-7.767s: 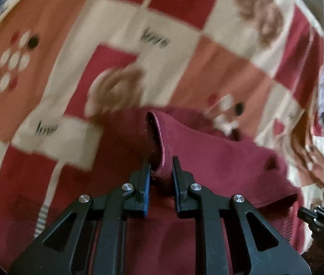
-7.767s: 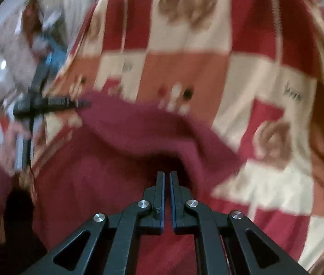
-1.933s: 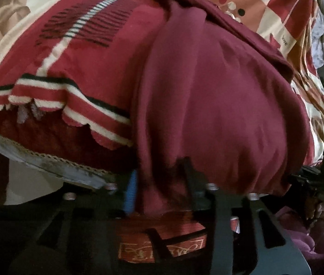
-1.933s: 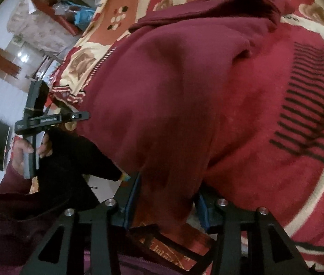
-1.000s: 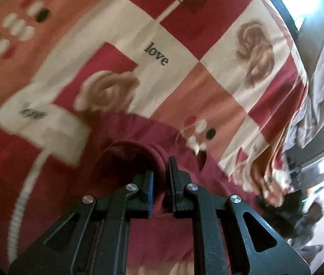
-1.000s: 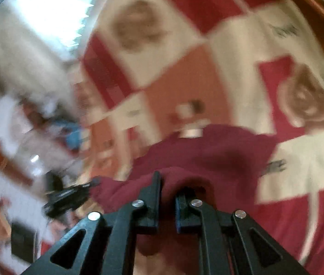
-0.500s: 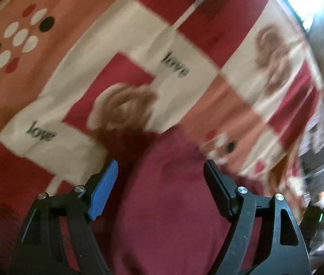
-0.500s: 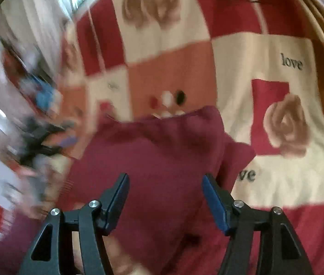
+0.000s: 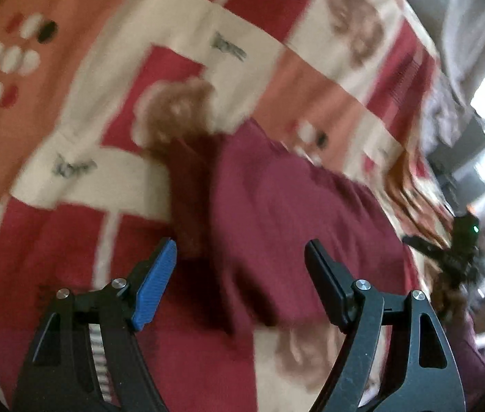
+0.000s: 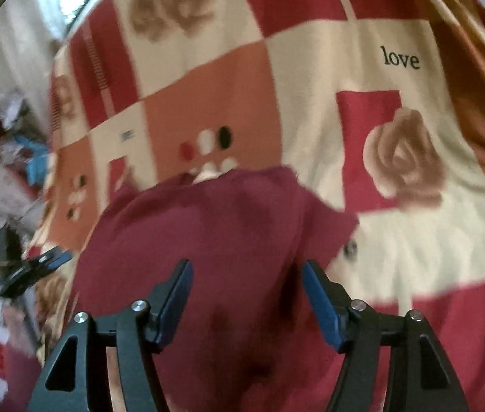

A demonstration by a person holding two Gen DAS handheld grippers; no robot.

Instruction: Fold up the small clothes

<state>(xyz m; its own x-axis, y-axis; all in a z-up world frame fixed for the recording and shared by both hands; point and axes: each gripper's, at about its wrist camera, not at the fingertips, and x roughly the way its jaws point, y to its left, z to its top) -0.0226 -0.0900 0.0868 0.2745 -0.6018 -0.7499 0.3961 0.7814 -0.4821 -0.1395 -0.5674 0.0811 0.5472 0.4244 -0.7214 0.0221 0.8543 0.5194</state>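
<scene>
Maroon garment (image 9: pixel 287 226): lying in a bunched fold on the patterned blanket (image 9: pixel 180 34), well in from the blanket's edges; in the right wrist view the same maroon garment (image 10: pixel 215 237) is filling the lower middle, its far hem reaching up to a cluster of printed dots.
Left claw (image 9: pixel 240 274): hovering over the garment with its jaws standing wide apart, gripping nothing; the blue-padded finger is sitting over the garment's darker left fold, the black finger over its right part.
Right claw (image 10: pixel 246 285): spread wide too, released, both blue pads showing, the cloth lying between and beneath them without being pinched.
Blanket: showing red, cream and salmon squares with printed roses and the word "love"; its far edge is dropping away toward a cluttered room.
Sharpness: both views are smearing with motion blur, so fine creases in the cloth are not readable.
Cross-view: each claw is appearing small at the side edge of the other's view.
</scene>
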